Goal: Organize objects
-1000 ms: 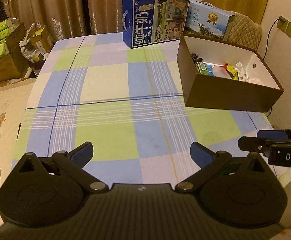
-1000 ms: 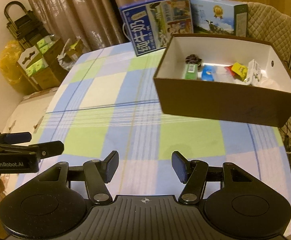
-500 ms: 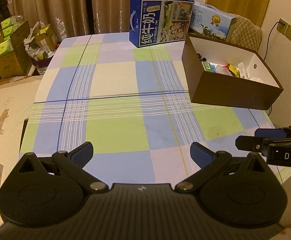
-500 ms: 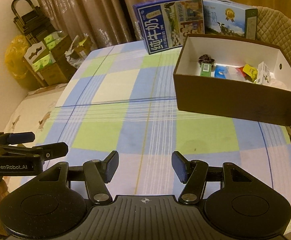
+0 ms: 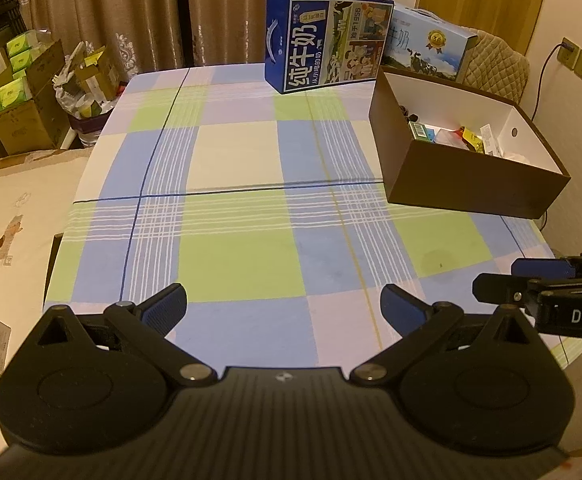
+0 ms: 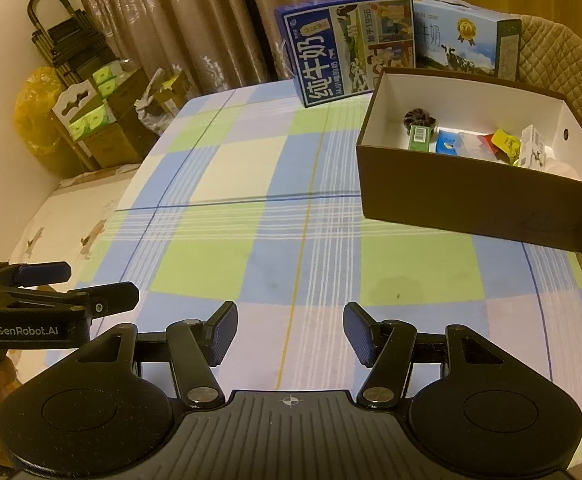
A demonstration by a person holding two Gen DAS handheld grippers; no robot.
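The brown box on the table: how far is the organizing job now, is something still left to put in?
Done, it seems: small items already lie inside the brown box, among them a green packet and a yellow packet. In hand: nothing; the left gripper and right gripper are both open and empty. Left: no loose item shows on the checked tablecloth; only two milk cartons stand behind the box.

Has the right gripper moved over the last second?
Yes. The right gripper has backed away toward the table's near edge: the brown box sits farther off and more checked tablecloth shows.
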